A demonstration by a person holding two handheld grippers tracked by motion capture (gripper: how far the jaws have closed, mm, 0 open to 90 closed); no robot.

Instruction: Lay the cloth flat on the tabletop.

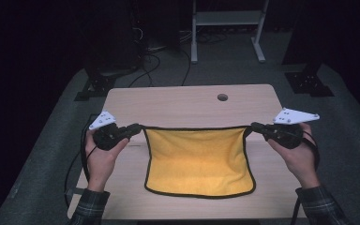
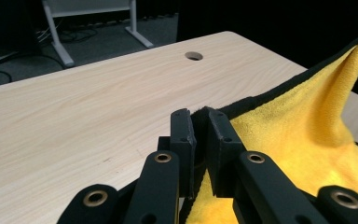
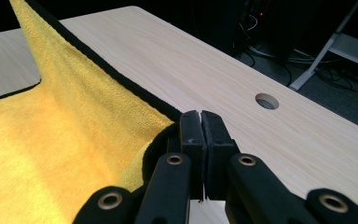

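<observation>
A yellow cloth [image 1: 198, 159] with a black hem lies over the light wooden table [image 1: 187, 103], its far edge pulled taut and lifted between the two grippers. My left gripper [image 1: 137, 128] is shut on the cloth's far left corner; in the left gripper view the gripper [image 2: 198, 120] pinches the black hem, and the yellow cloth [image 2: 307, 126] rises to the right. My right gripper [image 1: 254, 126] is shut on the far right corner; in the right gripper view the gripper [image 3: 200, 122] holds the hem while the cloth [image 3: 60, 126] stretches away to the left.
A round cable hole [image 1: 222, 97] sits in the table near its far edge, also seen as the hole [image 2: 194, 56] and the hole [image 3: 266, 101]. Beyond the table stand a white metal frame [image 1: 227, 28], floor cables [image 1: 154, 61] and dark stands.
</observation>
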